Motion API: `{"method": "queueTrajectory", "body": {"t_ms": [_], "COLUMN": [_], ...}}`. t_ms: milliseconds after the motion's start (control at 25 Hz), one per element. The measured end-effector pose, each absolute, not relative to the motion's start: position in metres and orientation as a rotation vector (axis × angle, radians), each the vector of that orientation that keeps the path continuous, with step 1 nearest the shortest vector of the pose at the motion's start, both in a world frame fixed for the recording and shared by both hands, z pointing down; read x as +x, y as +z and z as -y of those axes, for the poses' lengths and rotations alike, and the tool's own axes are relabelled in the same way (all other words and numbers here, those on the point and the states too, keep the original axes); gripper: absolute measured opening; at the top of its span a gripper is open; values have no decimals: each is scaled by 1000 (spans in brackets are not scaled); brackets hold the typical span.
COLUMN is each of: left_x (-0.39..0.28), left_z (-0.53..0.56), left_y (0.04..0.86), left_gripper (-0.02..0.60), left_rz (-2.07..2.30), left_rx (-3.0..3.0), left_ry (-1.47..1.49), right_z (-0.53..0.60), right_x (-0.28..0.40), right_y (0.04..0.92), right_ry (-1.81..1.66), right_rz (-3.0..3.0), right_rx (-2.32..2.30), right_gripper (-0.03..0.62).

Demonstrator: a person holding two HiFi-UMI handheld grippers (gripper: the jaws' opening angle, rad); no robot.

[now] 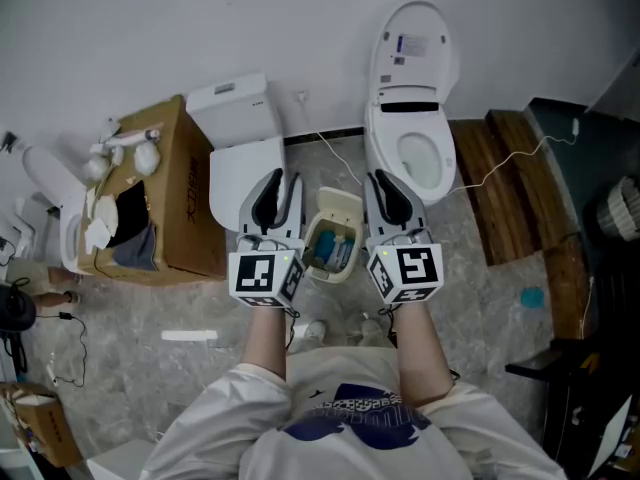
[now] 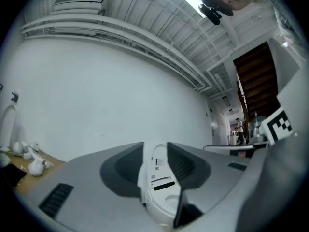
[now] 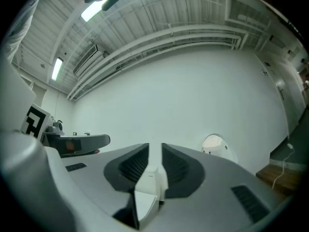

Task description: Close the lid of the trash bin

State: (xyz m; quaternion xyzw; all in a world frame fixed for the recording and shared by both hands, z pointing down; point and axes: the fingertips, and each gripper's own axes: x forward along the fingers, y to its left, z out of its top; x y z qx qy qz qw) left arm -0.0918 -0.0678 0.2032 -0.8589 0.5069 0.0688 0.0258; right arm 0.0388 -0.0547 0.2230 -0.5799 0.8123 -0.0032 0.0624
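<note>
The jaws of the left gripper point(image 2: 155, 146) stood a narrow slit apart and grasped nothing. Through the slit, that gripper's view showed a white toilet point(image 2: 161, 190) with its seat cover raised, farther off by the wall. The jaws of the right gripper point(image 3: 155, 146) were almost together, with a thin gap between them and nothing gripped. The white cistern point(image 3: 147, 180) of a second toilet showed through that gap, well beyond the tips.

In the head view both grippers were held side by side in front of the person's body, each with its marker cube toward the camera. The trash bin point(image 1: 326, 276), small and cream-coloured, stood on the speckled grey floor point(image 1: 200, 303) between the two grippers. Neither pair of jaws was on it. Its lid point(image 1: 341, 206) was tipped up on the far side, so the bin was open, with blue rubbish point(image 1: 330, 248) visible inside.

The two toilets stood beyond the bin against the white wall, the cistern to the left and the one with the raised cover to the right. A cardboard box point(image 1: 185, 208) sat left of the cistern with white items on top. Wooden boards point(image 1: 505, 183) lay on the floor to the right of the open toilet.
</note>
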Motion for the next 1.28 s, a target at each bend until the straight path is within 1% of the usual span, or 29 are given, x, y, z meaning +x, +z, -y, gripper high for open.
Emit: {"method": "queueTrajectory", "body": {"t_ms": [40, 80, 120, 200, 240, 360, 640, 1040, 1280], "left_x": [-93, -95, -99, -110, -115, -123, -109, -78, -78], "left_z": [69, 70, 71, 73, 73, 74, 71, 61, 61], "left_y": [200, 197, 193, 185, 182, 179, 182, 188, 193], "left_gripper": [177, 254, 311, 369, 382, 390, 388, 388, 388], "left_rz": [-1561, -1557, -1559, -1592, -1616, -1662, -1692, -1824, -1861], "left_rx": [-2673, -2683, -2680, -2641, -2620, -2590, -2573, -2477, -2463], "left_ry": [228, 242, 257, 292, 311, 332, 305, 293, 249], "right_z": [55, 56, 56, 55, 55, 53, 49, 60, 69], "right_x": [43, 49, 56, 73, 80, 94, 108, 155, 160], "right_y": [223, 222, 221, 218, 217, 217, 217, 224, 234], "right_ry": [-33, -58, -76, -82, -80, -77, -60, -70, -100], "right_rz": [-2450, -2440, -2421, -2365, -2341, -2307, -2346, -2421, -2459], "right_rx": [-1736, -1721, -1716, -1739, -1757, -1783, -1761, -1671, -1645], "right_gripper": [152, 307, 397, 482, 497, 506, 493, 475, 465]}}
